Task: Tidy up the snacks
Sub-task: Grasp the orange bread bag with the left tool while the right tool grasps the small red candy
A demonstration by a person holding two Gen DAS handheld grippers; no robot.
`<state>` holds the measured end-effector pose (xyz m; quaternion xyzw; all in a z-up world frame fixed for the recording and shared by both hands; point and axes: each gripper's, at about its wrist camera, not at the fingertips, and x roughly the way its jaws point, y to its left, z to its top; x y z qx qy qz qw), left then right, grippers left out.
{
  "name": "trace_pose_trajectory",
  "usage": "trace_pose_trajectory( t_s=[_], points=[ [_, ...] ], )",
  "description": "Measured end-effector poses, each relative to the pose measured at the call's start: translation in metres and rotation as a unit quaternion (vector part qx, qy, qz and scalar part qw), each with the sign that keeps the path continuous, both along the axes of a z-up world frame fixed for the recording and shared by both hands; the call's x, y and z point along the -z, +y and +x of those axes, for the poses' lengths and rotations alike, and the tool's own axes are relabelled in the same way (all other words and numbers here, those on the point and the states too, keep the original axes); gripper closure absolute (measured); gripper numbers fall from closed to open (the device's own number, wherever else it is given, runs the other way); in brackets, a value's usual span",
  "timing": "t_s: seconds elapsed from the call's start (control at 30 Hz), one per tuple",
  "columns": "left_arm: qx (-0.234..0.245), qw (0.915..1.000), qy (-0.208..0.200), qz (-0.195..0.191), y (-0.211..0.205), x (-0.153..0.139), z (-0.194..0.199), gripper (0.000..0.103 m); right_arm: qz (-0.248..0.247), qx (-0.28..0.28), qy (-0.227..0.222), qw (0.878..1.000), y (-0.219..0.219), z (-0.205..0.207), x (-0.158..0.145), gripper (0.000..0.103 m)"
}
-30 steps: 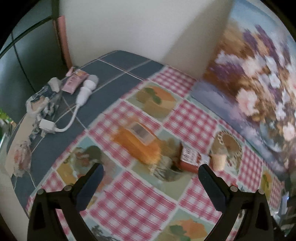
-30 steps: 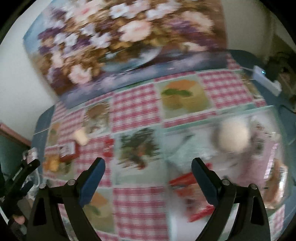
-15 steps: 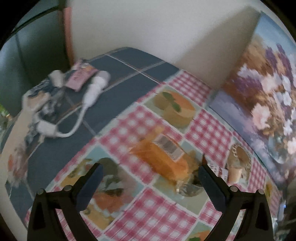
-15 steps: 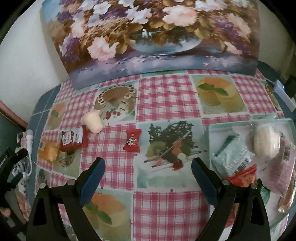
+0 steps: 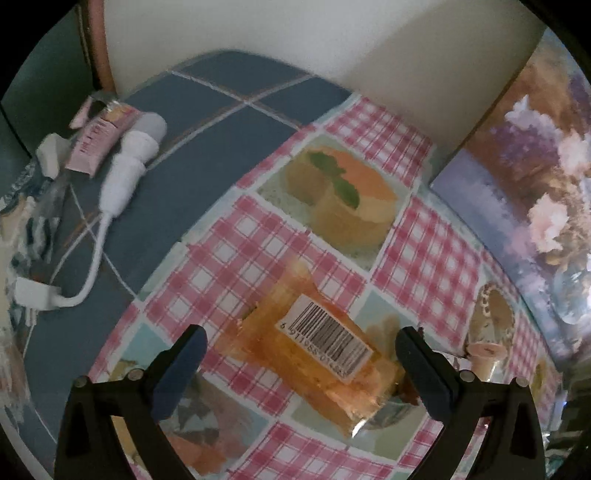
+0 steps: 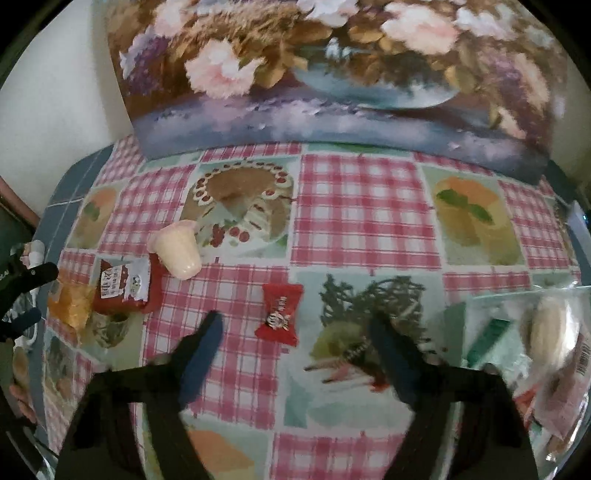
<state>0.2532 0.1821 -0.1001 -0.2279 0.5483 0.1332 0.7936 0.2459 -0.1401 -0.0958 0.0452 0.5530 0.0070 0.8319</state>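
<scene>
A red-checked tablecloth (image 6: 354, 206) printed with cakes covers my table, its bare blue-tiled top (image 5: 207, 122) showing at the far left by a cream wall (image 5: 258, 33). A flower painting (image 6: 332, 66) leans along the far edge. On the blue tiles lie a white cable with its plug (image 5: 125, 173) and a pink tube (image 5: 98, 144).

My left gripper (image 5: 299, 362) hangs with its jaws wide apart, an orange snack packet (image 5: 314, 354) with a barcode label lying on the cloth between them; the pads do not press on it. My right gripper (image 6: 299, 350) has its jaws apart too, having just been closing, and nothing is between them but cloth. A small red candy (image 6: 280, 314) lies just beyond its fingertips, a little left of centre. Farther left sit a cream pudding cup (image 6: 177, 251) on its side and a red sachet (image 6: 123, 288), beside the orange packet.

At the near right, a clear tray (image 6: 561, 435) holds a green packet (image 6: 491, 339), a round pale bun (image 6: 546, 328) and other wrapped snacks, blurred.
</scene>
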Motion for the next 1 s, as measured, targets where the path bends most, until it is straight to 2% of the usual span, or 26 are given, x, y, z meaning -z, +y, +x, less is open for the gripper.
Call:
trace_pose_trajectory(
  t_s=[0.1, 0.23, 0.3, 0.33, 0.43, 0.67, 1.0],
  points=[
    [0.004, 0.9998, 0.01, -0.015, -0.001, 0.011, 0.006, 0.0, -0.016, -0.009, 0.008, 1.0, 0.01, 0.009, 0.008, 0.039],
    [0.012, 0.9996, 0.027, 0.001, -0.007, 0.022, 0.013, 0.001, -0.019, -0.017, 0.013, 1.0, 0.016, 0.015, 0.014, 0.055],
    [0.014, 0.9996, 0.026, 0.0, -0.008, 0.025, 0.013, 0.009, -0.026, -0.019, 0.01, 0.999, 0.018, 0.016, 0.016, 0.062],
    [0.016, 0.9995, 0.027, 0.005, -0.01, 0.026, 0.014, 0.018, -0.032, -0.021, 0.007, 0.999, 0.019, 0.016, 0.016, 0.065],
    [0.03, 0.9987, 0.027, 0.032, -0.018, 0.026, 0.016, 0.031, -0.035, -0.022, 0.004, 0.999, 0.019, 0.017, 0.017, 0.08],
    [0.051, 0.9967, 0.019, 0.06, -0.038, 0.024, 0.011, 0.043, -0.022, -0.018, 0.001, 1.0, 0.015, 0.012, 0.017, 0.084],
    [0.046, 0.9982, 0.007, 0.039, -0.058, 0.009, -0.019, 0.048, 0.011, -0.002, -0.011, 1.0, -0.002, -0.019, -0.006, 0.085]
  ],
)
